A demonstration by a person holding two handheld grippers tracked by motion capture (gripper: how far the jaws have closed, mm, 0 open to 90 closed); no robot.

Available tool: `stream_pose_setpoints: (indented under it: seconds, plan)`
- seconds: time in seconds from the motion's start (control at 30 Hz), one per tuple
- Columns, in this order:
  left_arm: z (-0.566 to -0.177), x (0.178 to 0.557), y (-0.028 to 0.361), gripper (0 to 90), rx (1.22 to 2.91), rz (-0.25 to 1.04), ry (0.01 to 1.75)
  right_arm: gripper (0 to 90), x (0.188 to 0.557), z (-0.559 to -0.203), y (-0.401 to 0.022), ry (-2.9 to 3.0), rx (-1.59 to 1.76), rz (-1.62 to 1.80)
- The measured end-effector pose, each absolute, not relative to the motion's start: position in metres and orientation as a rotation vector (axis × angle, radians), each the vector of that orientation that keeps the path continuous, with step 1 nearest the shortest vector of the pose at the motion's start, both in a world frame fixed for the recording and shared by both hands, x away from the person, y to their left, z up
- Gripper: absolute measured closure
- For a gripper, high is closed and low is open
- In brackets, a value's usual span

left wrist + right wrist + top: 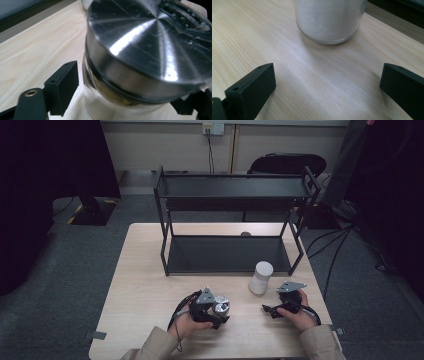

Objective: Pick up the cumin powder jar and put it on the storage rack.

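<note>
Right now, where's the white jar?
In the high view, the white jar stands on the table right of centre, just before the black shelf, ahead of the right tongs.

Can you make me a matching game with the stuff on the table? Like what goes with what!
Things:
1. jar
2. white canister
3. rack
4. right gripper

Descriptions:
A. black, two shelves, at the far side of the table
B. jaws wide open, nothing between them
C. shiny metal lid, between the jaws of the left gripper
D. stands on the table just ahead of the open jaws

Pairs: 1-C, 2-D, 3-A, 4-B
</note>
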State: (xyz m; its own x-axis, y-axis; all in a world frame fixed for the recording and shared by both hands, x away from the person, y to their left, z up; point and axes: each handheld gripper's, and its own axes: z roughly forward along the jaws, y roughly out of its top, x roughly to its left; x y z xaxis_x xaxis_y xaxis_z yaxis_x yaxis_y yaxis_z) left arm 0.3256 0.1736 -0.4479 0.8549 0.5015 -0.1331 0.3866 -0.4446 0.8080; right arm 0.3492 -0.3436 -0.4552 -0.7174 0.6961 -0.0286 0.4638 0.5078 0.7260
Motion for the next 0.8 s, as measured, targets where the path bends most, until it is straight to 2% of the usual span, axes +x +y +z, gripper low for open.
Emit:
stream_pose_setpoints:
  seconds: [0.4, 0.8]
  plan:
    - [-0.446, 0.318, 0.171, 29.2, 2.105, 0.230, 0.584, 0.0, 0.349, -0.455, -0.344, 2.437, 0.971, 1.032]
    - [-0.437, 0.319, 0.173, 30.4, 2.128, 0.217, 0.591, 0.0, 0.349, -0.455, -0.344, 2.437, 0.971, 1.032]
